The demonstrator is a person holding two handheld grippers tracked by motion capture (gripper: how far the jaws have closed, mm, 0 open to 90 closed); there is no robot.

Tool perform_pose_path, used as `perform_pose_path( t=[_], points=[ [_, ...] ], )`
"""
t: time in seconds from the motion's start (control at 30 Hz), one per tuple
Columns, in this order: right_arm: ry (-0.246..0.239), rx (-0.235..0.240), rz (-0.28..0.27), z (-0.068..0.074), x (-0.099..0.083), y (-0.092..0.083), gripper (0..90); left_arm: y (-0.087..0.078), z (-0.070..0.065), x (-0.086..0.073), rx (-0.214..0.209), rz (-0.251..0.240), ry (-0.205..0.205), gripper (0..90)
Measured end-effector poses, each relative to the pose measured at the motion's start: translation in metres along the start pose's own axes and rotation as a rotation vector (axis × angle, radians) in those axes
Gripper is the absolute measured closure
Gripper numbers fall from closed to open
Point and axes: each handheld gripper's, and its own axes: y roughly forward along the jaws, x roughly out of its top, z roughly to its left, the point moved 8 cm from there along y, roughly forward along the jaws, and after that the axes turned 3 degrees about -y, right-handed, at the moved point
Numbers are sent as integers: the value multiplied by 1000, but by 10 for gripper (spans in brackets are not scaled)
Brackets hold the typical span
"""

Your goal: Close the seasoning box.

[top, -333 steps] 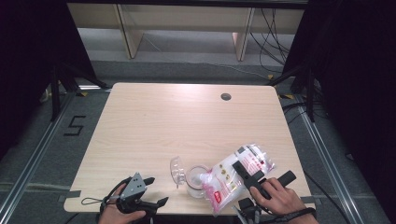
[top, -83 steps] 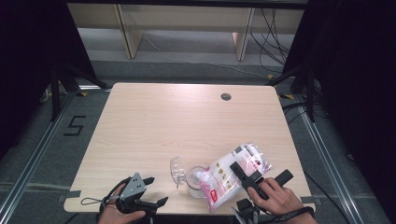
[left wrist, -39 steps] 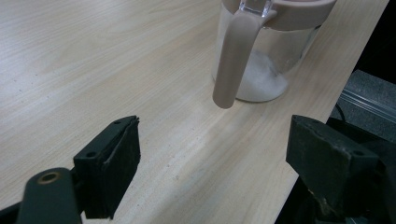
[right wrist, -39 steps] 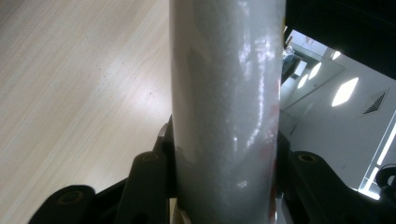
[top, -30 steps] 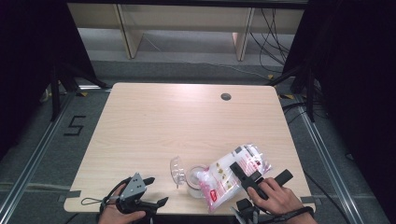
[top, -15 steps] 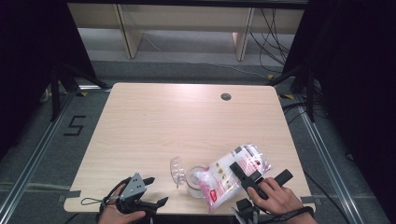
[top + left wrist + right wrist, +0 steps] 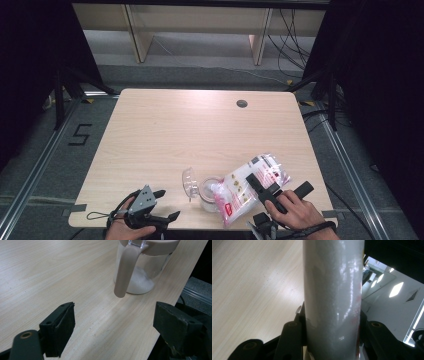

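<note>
We hold a pair of tongs in each hand at the near edge of the pale wooden surface (image 7: 200, 130). Our right tongs (image 7: 263, 186) are clenched on a clear plastic bag (image 7: 250, 187) with pink and red print, filled with white grains. The bag is tilted, its lower end down over the mouth of a clear jar (image 7: 211, 194) that stands on the surface close to the near edge. In the right gripper view the bag (image 7: 333, 297) rises as a white, glossy column between the two black jaws, which press it from both sides.

The jar's lid (image 7: 189, 180) is flipped open and stands up on the left of the jar's mouth — clear, rounded, still attached at the rim as far as we can tell. In the left gripper view the jar (image 7: 143, 270) has a beige collar around its top and a beige strap hanging down its side, and a low heap of white grains (image 7: 140, 282) lies on its bottom.

Our left tongs (image 7: 162, 206) rest low at the near left of the surface, well apart from the jar. Their jaws are released — spread wide with nothing but bare wood between them, and they point toward the jar.
</note>
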Motion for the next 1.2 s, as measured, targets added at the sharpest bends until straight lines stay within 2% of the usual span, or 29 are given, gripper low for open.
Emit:
perform_pose_path(
  t=[1.2],
  points=[
    [0, 3, 0, -1, 0, 0, 655, -1, 0, 1, 1, 0, 11, 174]
  ],
)
